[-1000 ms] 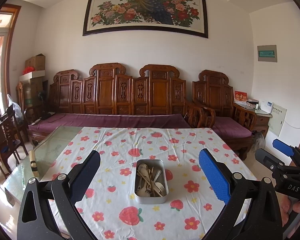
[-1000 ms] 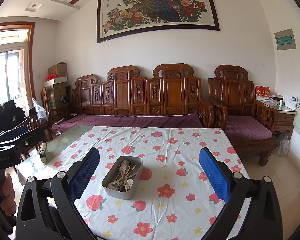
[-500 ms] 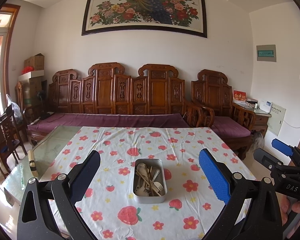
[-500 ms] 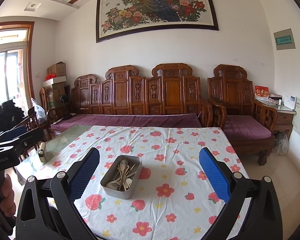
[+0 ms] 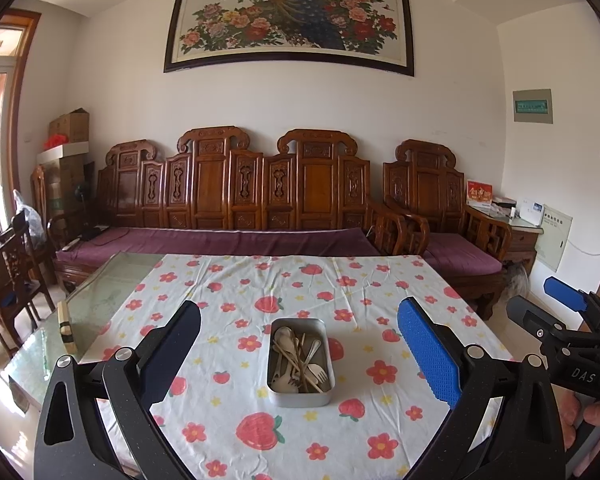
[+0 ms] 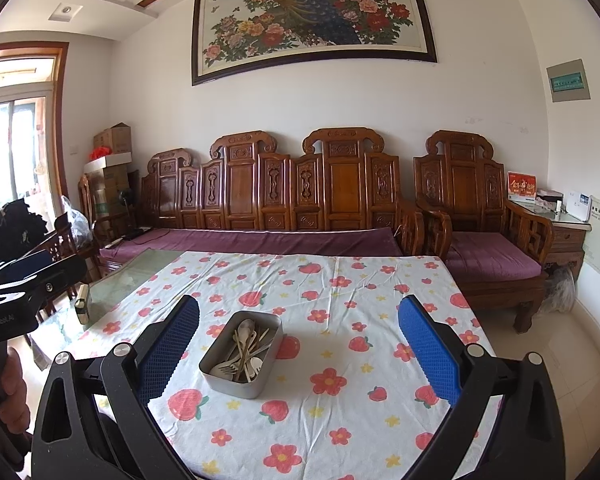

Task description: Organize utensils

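Observation:
A rectangular metal tin (image 5: 300, 396) (image 6: 220, 380) sits on the flowered tablecloth near the table's front. Inside lie several pale spoons, forks and chopsticks (image 5: 298, 356) (image 6: 244, 354). My left gripper (image 5: 298, 346) is held above and short of the tin, open, nothing between its blue pads. My right gripper (image 6: 298, 340) is also open and empty, with the tin below and left of its middle. In the left wrist view the right gripper's blue tip (image 5: 564, 298) shows at the far right, held by a hand.
The tablecloth (image 5: 340, 292) covers most of a glass-topped table (image 5: 100, 300); a small wooden block (image 5: 66, 326) lies on the bare glass at left. A carved wooden bench with purple cushions (image 5: 228, 240) stands behind, with wooden chairs at the left.
Both grippers have drifted slightly back and up; the tin sits a touch lower in each view. Jaws stay open and the utensils lie untouched.

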The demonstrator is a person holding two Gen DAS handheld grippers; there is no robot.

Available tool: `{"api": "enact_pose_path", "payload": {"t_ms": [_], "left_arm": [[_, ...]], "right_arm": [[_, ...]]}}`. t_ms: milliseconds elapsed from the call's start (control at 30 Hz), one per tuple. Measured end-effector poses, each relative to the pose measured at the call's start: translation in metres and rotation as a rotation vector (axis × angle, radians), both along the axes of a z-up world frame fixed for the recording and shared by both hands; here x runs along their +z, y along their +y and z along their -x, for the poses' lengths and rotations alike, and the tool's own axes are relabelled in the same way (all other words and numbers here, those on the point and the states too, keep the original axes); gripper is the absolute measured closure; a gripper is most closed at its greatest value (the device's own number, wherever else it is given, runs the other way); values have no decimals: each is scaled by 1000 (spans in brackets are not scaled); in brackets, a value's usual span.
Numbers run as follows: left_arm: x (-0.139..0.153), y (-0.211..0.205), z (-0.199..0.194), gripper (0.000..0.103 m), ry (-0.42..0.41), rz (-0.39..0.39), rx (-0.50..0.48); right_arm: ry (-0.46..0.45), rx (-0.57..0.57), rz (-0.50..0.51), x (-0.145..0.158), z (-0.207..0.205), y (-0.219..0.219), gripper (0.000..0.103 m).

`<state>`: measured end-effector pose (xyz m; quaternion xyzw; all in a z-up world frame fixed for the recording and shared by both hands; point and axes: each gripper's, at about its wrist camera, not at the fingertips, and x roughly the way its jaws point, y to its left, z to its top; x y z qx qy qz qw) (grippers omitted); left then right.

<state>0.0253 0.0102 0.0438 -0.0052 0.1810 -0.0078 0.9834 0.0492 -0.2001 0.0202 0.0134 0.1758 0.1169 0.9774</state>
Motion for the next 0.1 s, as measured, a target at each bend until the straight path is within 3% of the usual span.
{"api": "enact_pose_path", "payload": {"t_ms": [100], "left_arm": [[0, -1, 1, 8, -2, -5, -3]], "right_arm": [[0, 2, 0, 1, -1, 0, 3]]}}
